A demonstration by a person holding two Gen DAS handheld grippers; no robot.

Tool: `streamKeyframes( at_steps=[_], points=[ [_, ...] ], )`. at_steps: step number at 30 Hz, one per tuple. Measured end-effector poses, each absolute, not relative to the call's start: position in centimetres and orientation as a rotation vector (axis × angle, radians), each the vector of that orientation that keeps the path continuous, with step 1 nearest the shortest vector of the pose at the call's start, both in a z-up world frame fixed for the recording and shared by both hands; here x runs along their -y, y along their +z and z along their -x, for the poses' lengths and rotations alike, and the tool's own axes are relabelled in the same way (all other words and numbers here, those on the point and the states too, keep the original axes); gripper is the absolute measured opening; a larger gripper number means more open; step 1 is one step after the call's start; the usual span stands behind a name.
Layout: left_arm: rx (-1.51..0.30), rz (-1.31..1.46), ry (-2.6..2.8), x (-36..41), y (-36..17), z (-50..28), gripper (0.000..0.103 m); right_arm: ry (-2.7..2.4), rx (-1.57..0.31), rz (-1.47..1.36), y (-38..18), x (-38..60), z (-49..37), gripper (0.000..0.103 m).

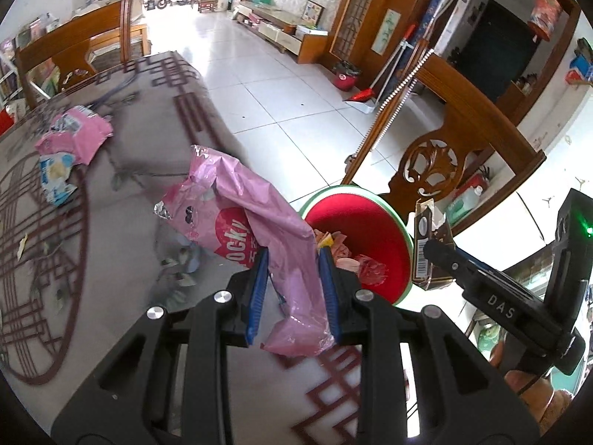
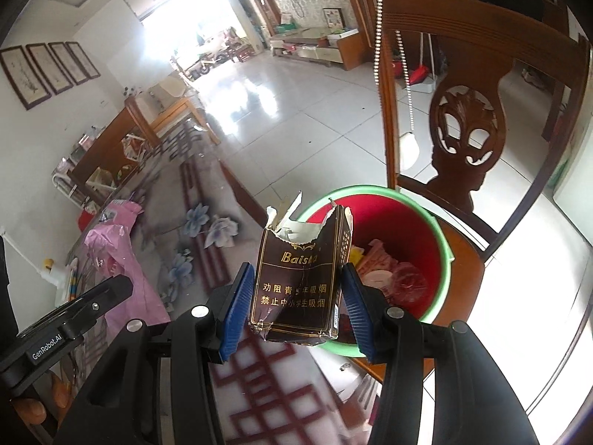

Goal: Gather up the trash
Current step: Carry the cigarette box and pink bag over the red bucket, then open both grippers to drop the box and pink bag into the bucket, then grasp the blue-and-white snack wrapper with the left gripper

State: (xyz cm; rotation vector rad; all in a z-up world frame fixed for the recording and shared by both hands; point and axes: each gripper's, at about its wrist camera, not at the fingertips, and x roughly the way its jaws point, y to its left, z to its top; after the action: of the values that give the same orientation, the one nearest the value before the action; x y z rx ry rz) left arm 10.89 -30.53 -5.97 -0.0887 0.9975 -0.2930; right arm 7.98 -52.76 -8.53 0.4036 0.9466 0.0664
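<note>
In the left wrist view my left gripper point(image 1: 292, 289) clamps a crumpled pink plastic snack bag point(image 1: 259, 233) above the tabletop point(image 1: 122, 170), beside the red bucket with green rim point(image 1: 370, 230).

In the right wrist view my right gripper point(image 2: 296, 311) squeezes a torn dark brown cigarette pack point(image 2: 300, 282) just before that bucket point(image 2: 407, 230).

Both my tools are full: my left tool point(image 1: 292, 285) carries a pink wrapper point(image 1: 259, 230) that sticks out well ahead of it, and my right tool point(image 2: 296, 307) carries a torn cigarette pack point(image 2: 300, 278). The red bucket point(image 2: 437, 230) stands on the chair seat just past the surface point(image 1: 148, 141) edge, its mouth open from above, with scraps low inside. Behind it the carved chair back point(image 2: 467, 126) rises and blocks that side, and a bead cord point(image 2: 378, 37) hangs at its post. The two tools are close side by side. More wrappers point(image 1: 70, 137) lie further off on the surface.
</note>
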Motion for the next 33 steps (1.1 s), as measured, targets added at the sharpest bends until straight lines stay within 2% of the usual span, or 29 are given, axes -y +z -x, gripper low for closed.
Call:
streamKeyframes(
  at_steps=[23,24,26,27,28,29,33],
  points=[
    [-1.098,0.029,-0.48,39.2,-8.9,-14.9,0.028,0.049,-0.966,-0.52,-10.0,59.5,-10.2,0.048],
    [-1.099,0.028,-0.485,39.3,-9.0,-14.9,0.031,0.049,-0.965,-0.521,-10.1,59.6,-10.3,0.048],
    [-1.095,0.038,-0.493,39.5,-9.1,-15.2,0.049,0.051,-0.96,-0.524,-10.2,59.7,-10.6,0.052],
    [-1.086,0.045,-0.486,39.4,-9.1,-15.2,0.064,0.052,-0.958,-0.526,-10.2,59.7,-10.7,0.057],
    [-1.075,0.051,-0.477,39.2,-9.1,-15.3,0.069,0.055,-0.954,-0.528,-10.2,59.7,-10.9,0.07],
    [-1.069,0.053,-0.47,39.0,-9.1,-15.3,0.069,0.052,-0.949,-0.527,-10.3,59.7,-11.1,0.075],
    [-1.038,0.031,-0.341,36.1,-9.4,-16.2,0.07,0.031,-0.939,-0.514,-10.4,59.9,-11.4,0.078]
  ],
)
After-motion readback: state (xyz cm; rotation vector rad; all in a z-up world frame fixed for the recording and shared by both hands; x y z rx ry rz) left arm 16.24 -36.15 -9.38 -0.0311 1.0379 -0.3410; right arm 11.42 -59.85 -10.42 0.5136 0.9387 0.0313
